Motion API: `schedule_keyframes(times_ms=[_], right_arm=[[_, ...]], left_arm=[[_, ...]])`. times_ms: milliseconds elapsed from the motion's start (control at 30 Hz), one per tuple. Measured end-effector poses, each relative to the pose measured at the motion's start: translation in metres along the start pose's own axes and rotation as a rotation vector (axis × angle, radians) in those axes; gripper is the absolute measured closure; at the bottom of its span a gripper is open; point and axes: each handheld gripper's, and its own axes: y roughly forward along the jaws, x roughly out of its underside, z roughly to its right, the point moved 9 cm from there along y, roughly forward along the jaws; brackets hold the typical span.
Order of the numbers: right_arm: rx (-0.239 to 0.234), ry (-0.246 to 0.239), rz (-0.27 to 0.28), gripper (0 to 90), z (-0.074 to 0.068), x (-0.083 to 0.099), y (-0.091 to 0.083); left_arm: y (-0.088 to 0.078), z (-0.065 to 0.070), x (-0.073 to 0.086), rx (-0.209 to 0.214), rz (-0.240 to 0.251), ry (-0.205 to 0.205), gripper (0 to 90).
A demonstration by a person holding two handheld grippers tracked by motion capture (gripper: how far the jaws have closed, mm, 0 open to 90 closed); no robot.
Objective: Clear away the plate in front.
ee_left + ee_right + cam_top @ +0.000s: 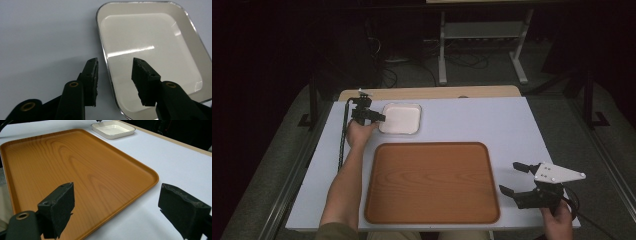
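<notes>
While left gripper (115, 75) is straddling the dish (155, 50) rim ungripped, jaws could slip off; right gripper (517, 177) is gaping empty.

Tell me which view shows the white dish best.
The left gripper view: the white dish is close up, its rim between the left gripper jaws. The high view shows the whole dish, small. The right gripper view shows it far off beyond the wooden tray.

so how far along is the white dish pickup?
Nothing moved yet: the white dish sits on the table, the wooden tray is bare. In hand: the left gripper straddles the dish rim, pads not pressing. Left: grip and lift. The right gripper waits open beside the tray.
</notes>
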Motion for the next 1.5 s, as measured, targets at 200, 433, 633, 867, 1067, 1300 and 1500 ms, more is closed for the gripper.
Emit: schedule_keyframes(times_ms=[200, 433, 633, 867, 1067, 1300, 1500], right_arm=[[-0.001, -0.001, 0.000, 12.7, 0.000, 0.000, 0.000], [-0.002, -0.001, -0.001, 12.7, 0.000, 0.000, 0.000], [-0.003, 0.002, -0.003, 12.7, 0.000, 0.000, 0.001], [-0.003, 0.003, -0.005, 12.7, 0.001, 0.001, 0.001], [-0.004, 0.010, -0.001, 12.7, 0.001, 0.001, 0.000], [-0.003, 0.011, 0.000, 12.7, 0.000, 0.001, 0.000], [-0.002, 0.014, -0.001, 12.7, 0.001, 0.001, 0.000]], left_arm=[[0.009, 0.001, 0.004, -0.021, -0.025, 0.009, 64.9], [0.016, 0.001, 0.006, -0.021, -0.029, -0.018, 75.1], [0.014, -0.004, 0.005, -0.004, -0.017, -0.072, 84.4], [0.013, -0.004, 0.000, 0.070, 0.050, -0.180, 89.0], [0.008, -0.004, -0.001, 0.068, 0.057, -0.191, 89.2], [-0.005, -0.002, -0.009, 0.122, 0.117, -0.233, 89.2], [-0.018, 0.003, -0.013, 0.174, 0.149, -0.223, 89.2]])
